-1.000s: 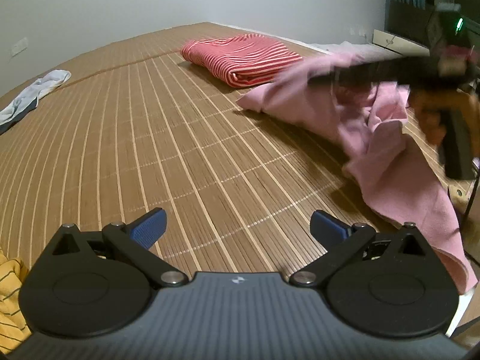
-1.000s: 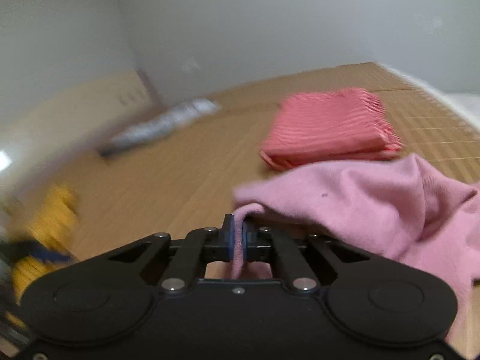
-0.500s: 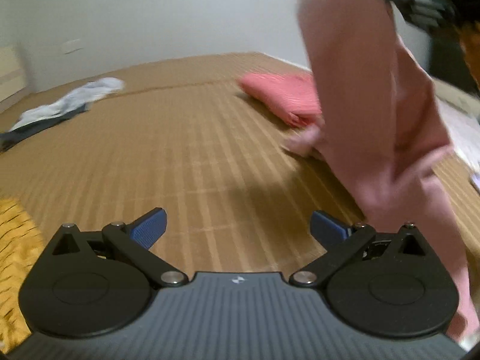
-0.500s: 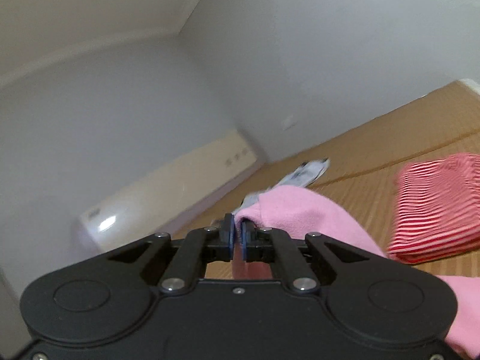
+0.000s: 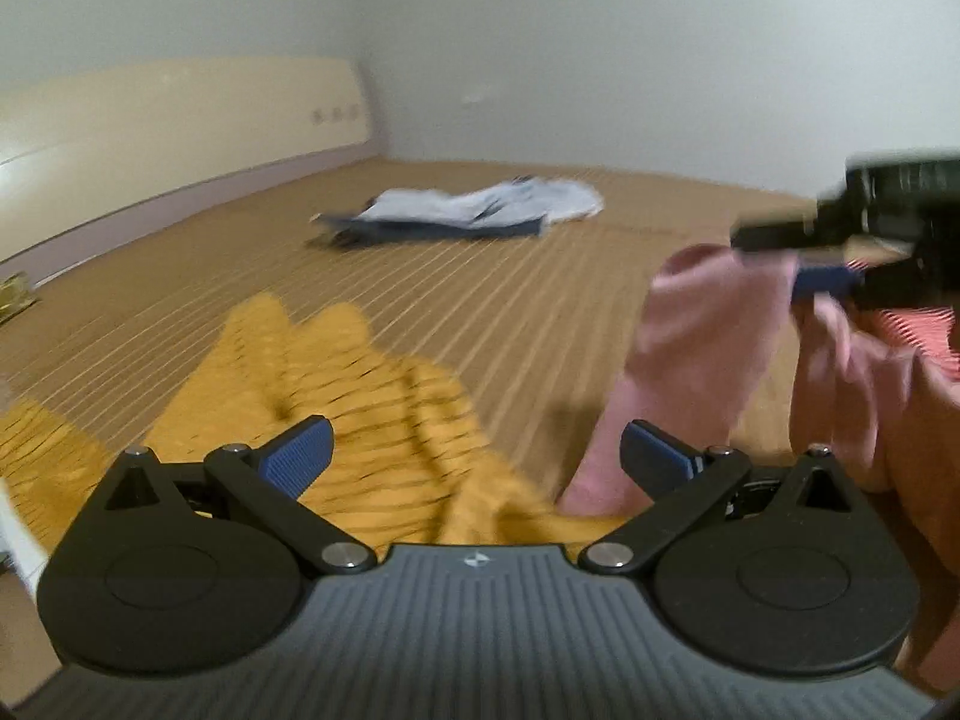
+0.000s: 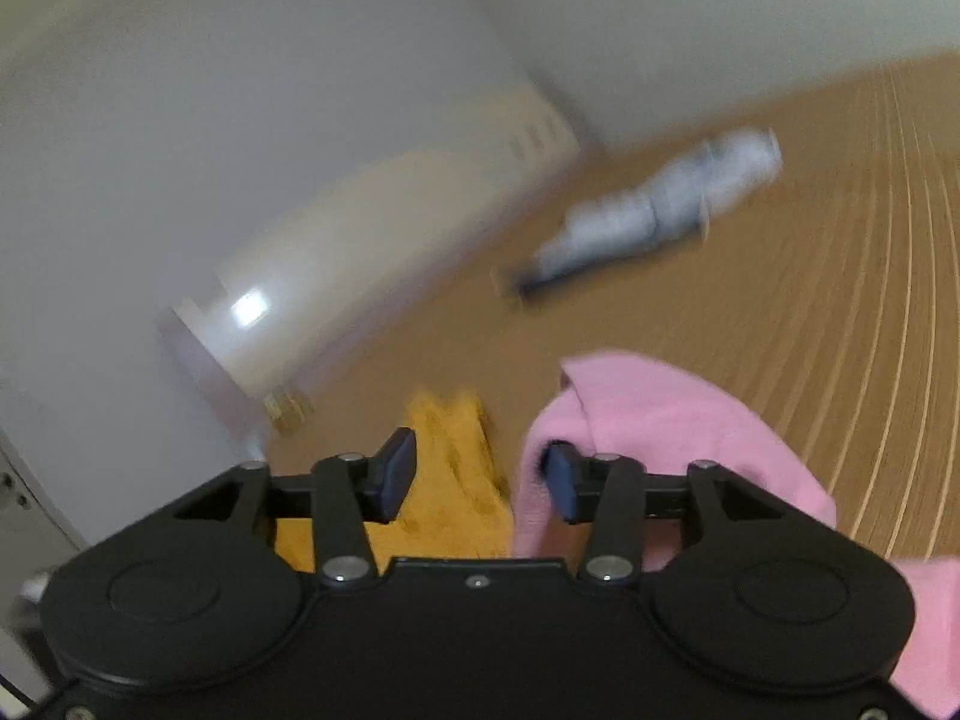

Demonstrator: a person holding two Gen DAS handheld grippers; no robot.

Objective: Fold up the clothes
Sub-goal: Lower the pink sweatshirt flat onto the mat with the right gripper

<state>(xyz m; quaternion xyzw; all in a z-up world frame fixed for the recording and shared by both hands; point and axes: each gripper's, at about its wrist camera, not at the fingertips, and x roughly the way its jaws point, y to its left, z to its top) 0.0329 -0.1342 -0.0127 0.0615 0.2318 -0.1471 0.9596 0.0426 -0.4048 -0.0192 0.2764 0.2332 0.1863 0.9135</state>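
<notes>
The pink garment (image 6: 672, 420) is soft, fleecy cloth, bunched and draped in loose folds. In the right wrist view it hangs over the right-hand finger (image 6: 561, 483) of the right gripper (image 6: 477, 480), covering part of the blue pad, and spills down to the lower right. The two fingers of this gripper are parting; the cloth lies against one pad only, and the other pad stands clear of it with a gap between. In the left wrist view the same garment (image 5: 720, 348) droops from the right gripper (image 5: 804, 264), seen blurred at the right edge, down to the mat.

Just beside the pink cloth lies a yellow garment (image 5: 336, 396) with thin dark stripes, crumpled on the mat. The left gripper (image 5: 474, 456) hangs above it with its fingers spread wide and nothing between them. In the right wrist view the yellow cloth (image 6: 456, 480) shows through the gap of the right gripper.

The surface is a bed covered with a tan bamboo mat (image 5: 480, 300) of fine slats. A strip of red-striped cloth (image 5: 924, 330) peeks out behind the pink garment. Farther off lies a pale blue and dark garment (image 5: 468, 216), flattened and untidy. Beyond it run a cream headboard (image 5: 180, 120) and plain grey walls (image 5: 600, 48).
</notes>
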